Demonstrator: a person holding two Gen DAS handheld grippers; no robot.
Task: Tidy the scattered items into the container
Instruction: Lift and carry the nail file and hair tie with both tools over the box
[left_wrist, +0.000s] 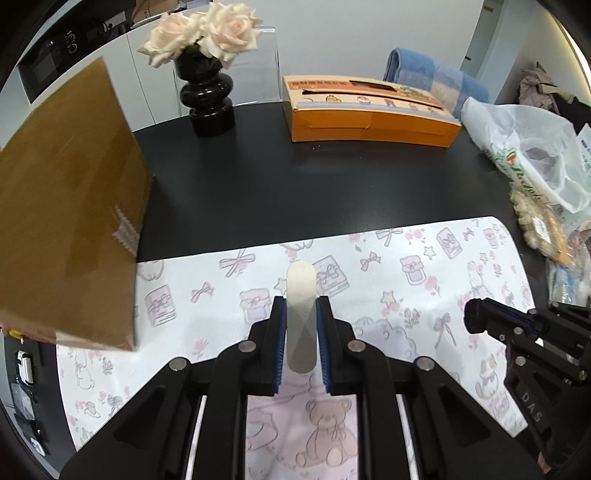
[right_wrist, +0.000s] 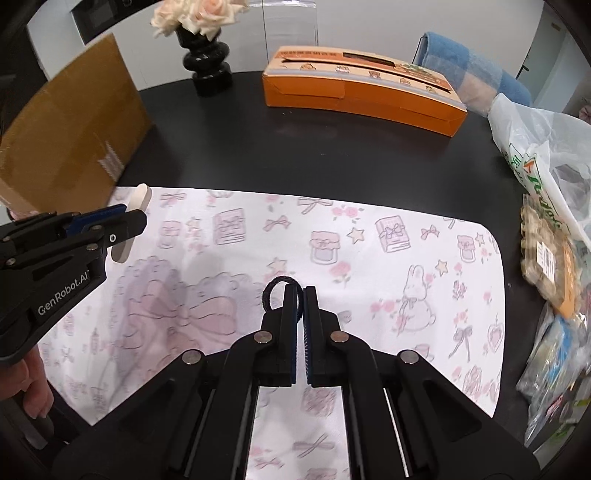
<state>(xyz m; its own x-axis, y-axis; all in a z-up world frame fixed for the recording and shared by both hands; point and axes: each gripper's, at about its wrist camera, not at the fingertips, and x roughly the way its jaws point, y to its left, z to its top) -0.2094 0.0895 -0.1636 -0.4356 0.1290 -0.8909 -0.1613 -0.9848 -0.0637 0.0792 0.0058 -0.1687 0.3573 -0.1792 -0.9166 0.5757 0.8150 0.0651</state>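
Note:
My left gripper is shut on a flat grey nail file, held lengthwise above the patterned white mat. From the right wrist view the left gripper sits at the left with the nail file sticking out toward the cardboard box. My right gripper is shut on a black hair tie, whose loop bulges out to the left of the fingers. The cardboard box stands close on the left, its inside hidden. The right gripper shows at the right edge of the left wrist view.
On the black table stand an orange tissue box, a black vase with pale roses and a white plastic bag with snack packets at the right. A blue towel hangs behind. A hand grips the left tool.

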